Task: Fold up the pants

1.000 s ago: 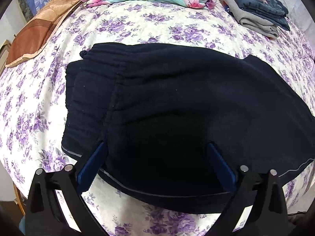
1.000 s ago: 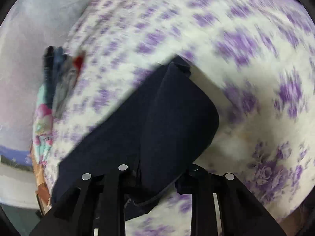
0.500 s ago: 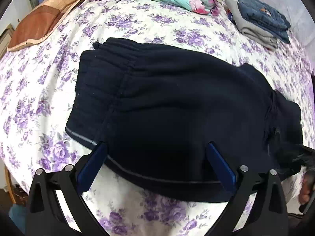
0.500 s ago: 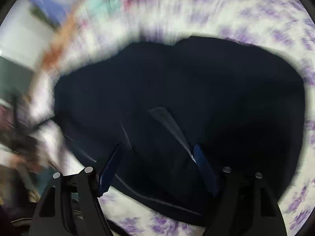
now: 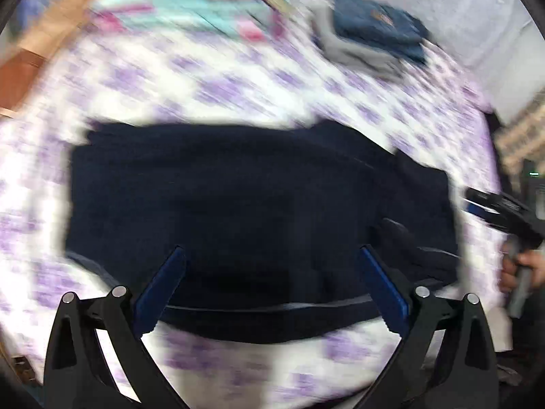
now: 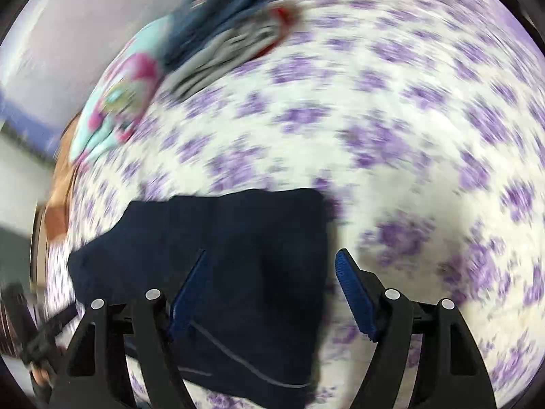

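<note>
The dark navy pants (image 5: 238,197) lie folded in a compact rectangle on the purple-flowered bed sheet (image 5: 238,81). My left gripper (image 5: 270,248) hovers open over their near edge, with nothing between its blue pads. In the right wrist view the pants (image 6: 221,255) fill the lower left, their right edge under the gap of my right gripper (image 6: 271,252). That gripper is open and holds nothing. In the left wrist view the right gripper (image 5: 494,211) shows beyond the pants' right end, held by a hand (image 5: 524,269). Both views are blurred by motion.
A folded stack of blue jeans and grey clothes (image 5: 374,34) sits at the far side of the bed, beside a teal and pink floral blanket (image 5: 190,10). A brown cushion (image 5: 24,68) lies at the far left. The bed's edge runs along the right.
My right gripper was shut on the pants' end; it laid that end over, opened and swung away to the right. My left gripper pulled back and up, staying open.
</note>
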Demonstrator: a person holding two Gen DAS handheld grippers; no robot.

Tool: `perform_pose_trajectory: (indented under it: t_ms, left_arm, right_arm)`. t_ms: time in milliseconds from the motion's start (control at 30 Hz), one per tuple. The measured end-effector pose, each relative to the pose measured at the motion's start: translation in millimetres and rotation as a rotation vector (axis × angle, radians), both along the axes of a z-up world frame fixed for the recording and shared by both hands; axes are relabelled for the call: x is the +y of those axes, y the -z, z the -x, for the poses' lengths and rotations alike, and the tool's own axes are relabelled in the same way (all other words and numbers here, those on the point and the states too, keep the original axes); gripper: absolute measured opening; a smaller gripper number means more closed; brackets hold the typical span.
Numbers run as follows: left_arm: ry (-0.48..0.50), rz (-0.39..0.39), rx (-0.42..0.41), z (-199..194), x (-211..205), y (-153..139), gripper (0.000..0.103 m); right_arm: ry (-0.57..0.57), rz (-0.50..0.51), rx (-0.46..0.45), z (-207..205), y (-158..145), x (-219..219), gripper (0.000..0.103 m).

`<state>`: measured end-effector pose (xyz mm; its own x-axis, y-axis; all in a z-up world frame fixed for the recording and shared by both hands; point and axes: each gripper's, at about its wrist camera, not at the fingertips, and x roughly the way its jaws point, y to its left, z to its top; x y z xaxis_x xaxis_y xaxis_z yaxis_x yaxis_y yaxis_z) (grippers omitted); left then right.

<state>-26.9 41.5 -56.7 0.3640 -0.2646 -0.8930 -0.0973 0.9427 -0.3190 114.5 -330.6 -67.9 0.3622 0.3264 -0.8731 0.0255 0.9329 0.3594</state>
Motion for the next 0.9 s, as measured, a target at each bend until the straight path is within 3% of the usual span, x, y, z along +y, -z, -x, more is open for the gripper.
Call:
perform_pose_trajectory:
  t_ms: [33,167,233,267,300,467,567,633,700,767,800,900]
  left_arm:
    - [0.046,0.036,0.034,-6.8,-11.8,5.5,0.098]
    - [0.139,-0.003,0.023,-22.4,-43.4,7.4,0.098]
    - [0.165,0.001,0.034,-32.6,-56.5,10.3,0.098]
    - [0.172,0.001,0.036,-38.1,-61.8,10.9,0.098]
    - [0.181,0.002,0.036,-44.8,-69.2,11.3,0.098]
    - [0.239,0.016,0.006,-73.7,-112.0,10.6,0.098]
    - [0.273,-0.053,0.005,-92.6,-144.6,22.2,0.098]
    - [0.288,-0.17,0.096,-102.5,-159.0,49.3,0.098]
    - [0.289,-0.246,0.199,-105.2,-162.7,77.8,0.099]
    - [0.276,-0.223,0.159,-100.3,-159.2,73.9,0.099]
    - [0.282,-0.214,0.16,-99.3,-158.0,72.2,0.098]
    - [0.257,-0.186,0.16,-97.1,-148.4,66.3,0.098]
  right_arm:
    - [0.018,0.006,0.008,3.1,5.8,-2.2,0.076]
    - [-0.05,0.063,0.007,22.8,19.8,-7.7,0.076]
    - [-0.08,0.079,-0.019,28.0,18.0,-3.6,0.052]
    - [-0.109,0.07,-0.033,25.9,16.0,0.1,0.019]
    - [-0.121,0.065,-0.03,26.9,14.6,-1.0,0.007]
    - [-0.122,0.104,-0.042,-0.8,19.2,3.9,0.01]
    - [-0.124,0.138,-0.01,-29.0,34.7,7.8,0.007]
    - [-0.119,0.12,0.028,-41.7,50.0,6.5,0.006]
    - [-0.127,0.111,0.006,-48.8,55.7,5.6,0.004]
    - [-0.135,0.133,0.008,-50.2,52.6,8.6,0.006]
    - [-0.133,0.123,0.007,-48.0,46.3,8.4,0.011]
    - [-0.148,0.053,-0.013,-28.7,22.2,2.6,0.013]
